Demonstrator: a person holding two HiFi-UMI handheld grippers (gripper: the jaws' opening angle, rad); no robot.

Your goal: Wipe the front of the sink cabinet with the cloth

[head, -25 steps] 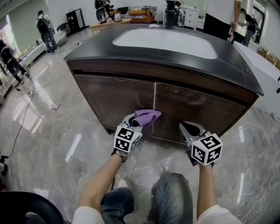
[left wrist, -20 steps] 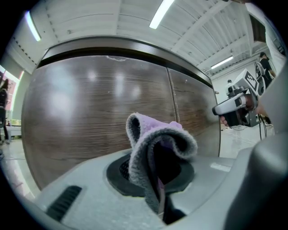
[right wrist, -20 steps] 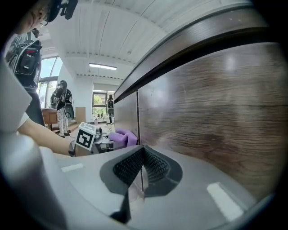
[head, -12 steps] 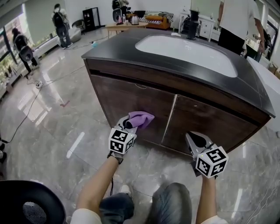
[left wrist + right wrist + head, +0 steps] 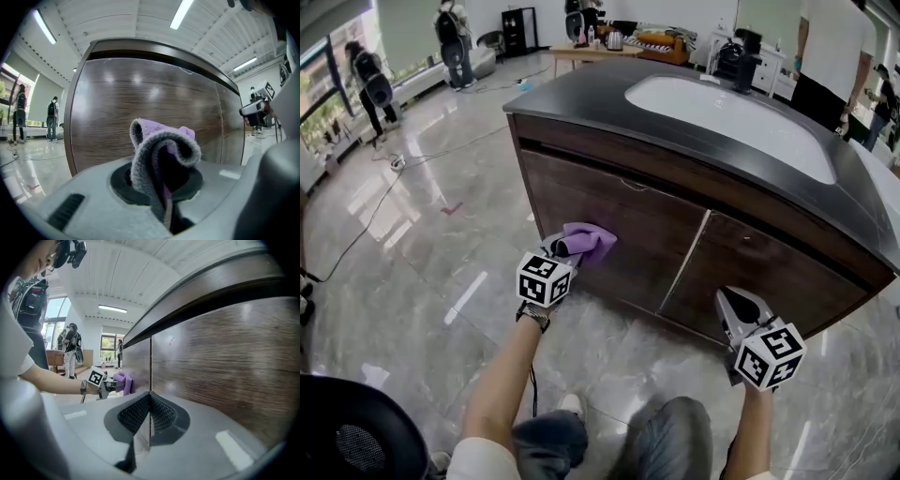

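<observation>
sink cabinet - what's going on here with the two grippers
A person at the dark wooden sink cabinet holds a gripper in each hand. The left gripper is shut on a folded purple cloth, pressed against the lower part of the left door. The right gripper has its fingers together on nothing, low in front of the right door.

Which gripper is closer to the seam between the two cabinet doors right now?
Right. The right gripper, shut and empty, points almost straight at the seam; the left gripper holds the cloth at the left door, well to the seam's left.
</observation>
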